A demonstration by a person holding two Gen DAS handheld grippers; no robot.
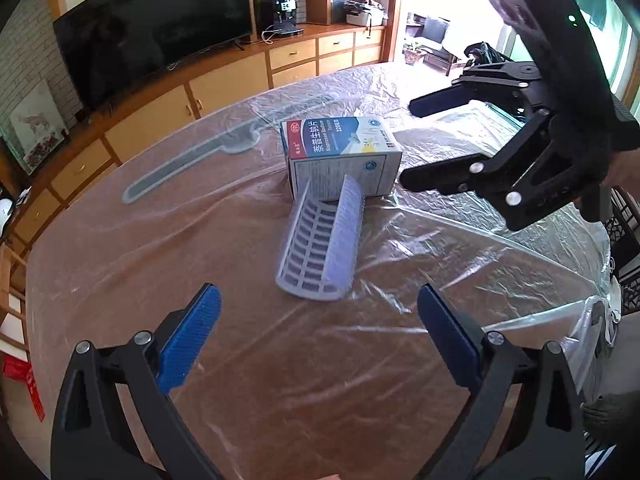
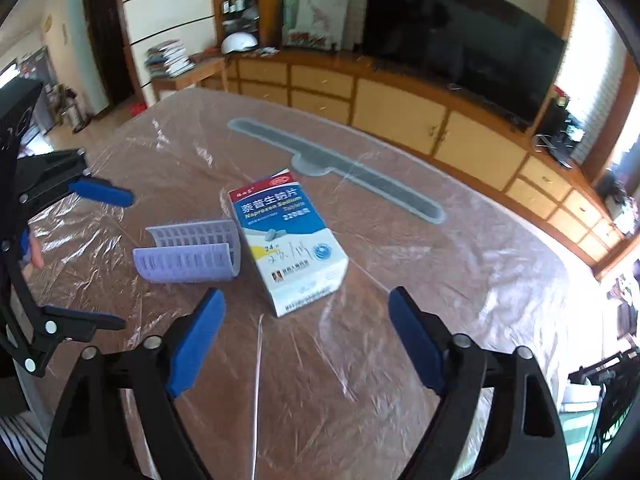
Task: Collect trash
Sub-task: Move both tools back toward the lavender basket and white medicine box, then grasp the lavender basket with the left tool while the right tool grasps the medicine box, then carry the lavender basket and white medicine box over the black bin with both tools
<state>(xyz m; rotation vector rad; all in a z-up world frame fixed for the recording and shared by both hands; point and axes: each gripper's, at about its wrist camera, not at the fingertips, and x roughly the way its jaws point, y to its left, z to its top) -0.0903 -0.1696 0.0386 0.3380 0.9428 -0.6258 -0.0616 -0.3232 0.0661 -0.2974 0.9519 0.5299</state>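
Note:
A white and blue medicine box (image 1: pixel 340 156) (image 2: pixel 288 240) lies on the plastic-covered table (image 1: pixel 280 380). Against it leans a pale lilac slotted plastic piece (image 1: pixel 324 240) (image 2: pixel 192 254), folded into two curved halves. My left gripper (image 1: pixel 320 312) hovers open just short of the lilac piece, nothing between its blue pads. My right gripper (image 2: pixel 306 320) is open too, close to the near end of the box, empty. In the left wrist view the right gripper (image 1: pixel 404 142) hangs at the box's right side. The left gripper (image 2: pixel 116 256) shows at the left edge of the right wrist view.
A long grey flat strip (image 1: pixel 192 160) (image 2: pixel 340 168) lies under the plastic sheet beyond the box. Behind the table runs a wooden cabinet (image 2: pixel 400 112) with a large dark television (image 1: pixel 156 28). Chairs stand at the table's right edge (image 1: pixel 624 240).

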